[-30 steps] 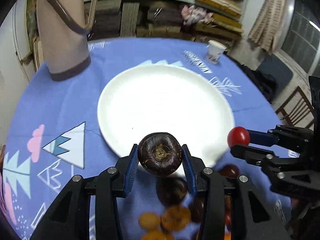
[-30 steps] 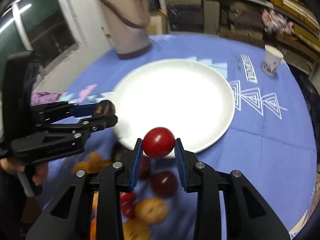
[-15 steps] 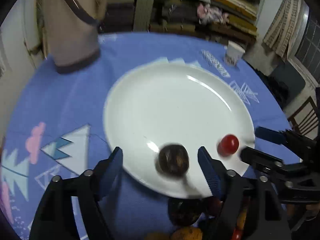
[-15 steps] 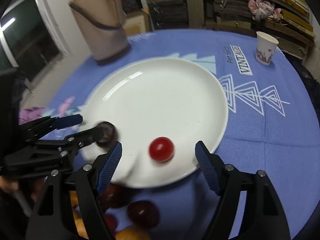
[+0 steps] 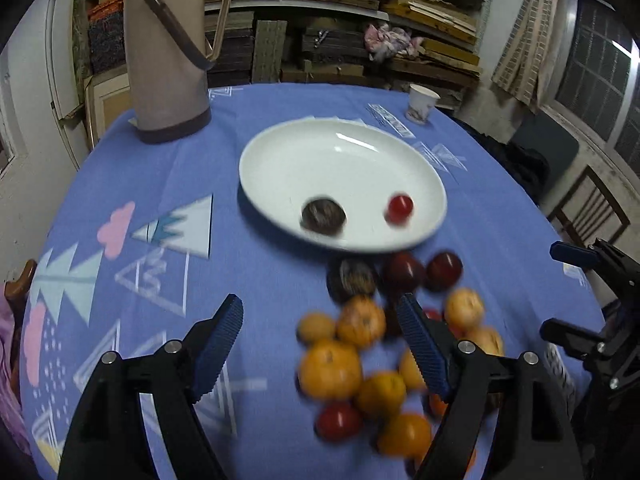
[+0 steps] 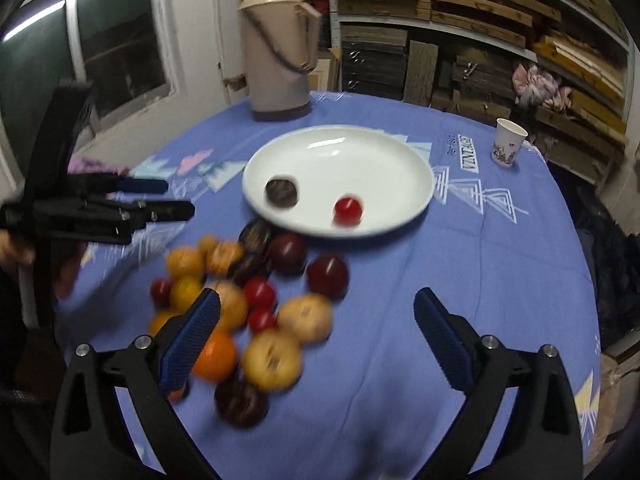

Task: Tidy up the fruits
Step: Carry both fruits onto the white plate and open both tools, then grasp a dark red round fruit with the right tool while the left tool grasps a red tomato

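Left claw (image 5: pixel 320 340): jaws opening, nothing between the pads, poised over the near edge of the fruit pile (image 5: pixel 384 344). Right claw (image 6: pixel 316 334): jaws also opening wide, empty, over the same pile on the blue-clothed bench (image 6: pixel 500 280). White plate (image 6: pixel 360 152) sits just beyond the pile and carries two pieces, well apart: a dark mangosteen (image 6: pixel 282 191) and a small red tomato (image 6: pixel 348 209). Judgement: one drop-off looks complete and the step in hand is the return for the next pick. Next move calls for each claw to settle on a single fruit at the pile's edge without nudging its neighbours. Pile is motion-blurred; exact count and kinds unclear, and claw fingers hide some pieces.
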A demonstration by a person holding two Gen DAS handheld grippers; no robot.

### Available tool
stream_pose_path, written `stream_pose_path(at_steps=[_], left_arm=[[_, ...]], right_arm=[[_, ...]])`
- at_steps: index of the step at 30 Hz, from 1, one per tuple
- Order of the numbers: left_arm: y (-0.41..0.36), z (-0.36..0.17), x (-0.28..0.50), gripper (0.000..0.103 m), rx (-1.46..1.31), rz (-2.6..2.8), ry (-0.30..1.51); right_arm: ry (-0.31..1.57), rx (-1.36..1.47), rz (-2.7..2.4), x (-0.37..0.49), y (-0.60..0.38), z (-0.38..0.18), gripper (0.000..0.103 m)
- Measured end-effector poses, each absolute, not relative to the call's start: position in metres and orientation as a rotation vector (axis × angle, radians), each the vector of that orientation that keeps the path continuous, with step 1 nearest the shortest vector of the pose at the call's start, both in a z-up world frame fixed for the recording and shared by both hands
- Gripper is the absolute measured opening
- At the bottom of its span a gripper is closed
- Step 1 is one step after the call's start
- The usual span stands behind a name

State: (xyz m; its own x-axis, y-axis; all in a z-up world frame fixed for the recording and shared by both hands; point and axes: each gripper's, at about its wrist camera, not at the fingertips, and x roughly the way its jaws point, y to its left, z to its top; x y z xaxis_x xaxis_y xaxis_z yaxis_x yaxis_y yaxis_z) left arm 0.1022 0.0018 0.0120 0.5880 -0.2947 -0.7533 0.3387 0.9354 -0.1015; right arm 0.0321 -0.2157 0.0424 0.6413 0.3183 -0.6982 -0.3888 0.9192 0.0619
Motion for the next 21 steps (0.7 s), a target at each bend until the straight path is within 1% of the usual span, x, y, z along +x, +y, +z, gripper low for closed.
stream_pose_path(at_steps=[2,5,6,7,8,12,17,18,20,21], left_arm=[[0.006,0.007,0.088,0.086,0.051,-0.366,0.873],[0.013,-0.001,0.070,0.086,0.031,-0.357,0.888],[0.015,-0.004,0.063,0.086,0.028,-0.360,0.893],[0.017,-0.006,0.058,0.086,0.025,-0.359,0.894],[0.020,-0.008,0.052,0.086,0.016,-0.358,0.895],[0.028,-0.013,0.039,0.086,-0.009,-0.361,0.903],[0.029,-0.020,0.033,0.086,0.022,-0.359,0.922],[0.029,-0.021,0.032,0.086,0.026,-0.365,0.926],[0.028,-0.023,0.032,0.086,0.032,-0.370,0.931],[0.027,-0.024,0.033,0.086,0.034,-0.371,0.937]], right_arm=[[0.794,-0.062,0.414,0.014,-0.215,0.032,0.095],[0.836,-0.060,0.424,-0.002,-0.211,0.018,0.094],[0.852,-0.074,0.430,-0.006,-0.207,0.013,0.086],[0.866,-0.087,0.433,-0.008,-0.204,0.010,0.076],[0.879,-0.098,0.433,-0.010,-0.202,0.007,0.073],[0.911,-0.147,0.438,-0.015,-0.189,-0.003,0.072],[0.930,-0.193,0.439,-0.013,-0.174,-0.015,0.072],[0.934,-0.196,0.433,-0.011,-0.172,-0.017,0.070],[0.951,-0.200,0.424,-0.006,-0.169,-0.022,0.064],[0.960,-0.205,0.422,-0.004,-0.166,-0.025,0.058]])
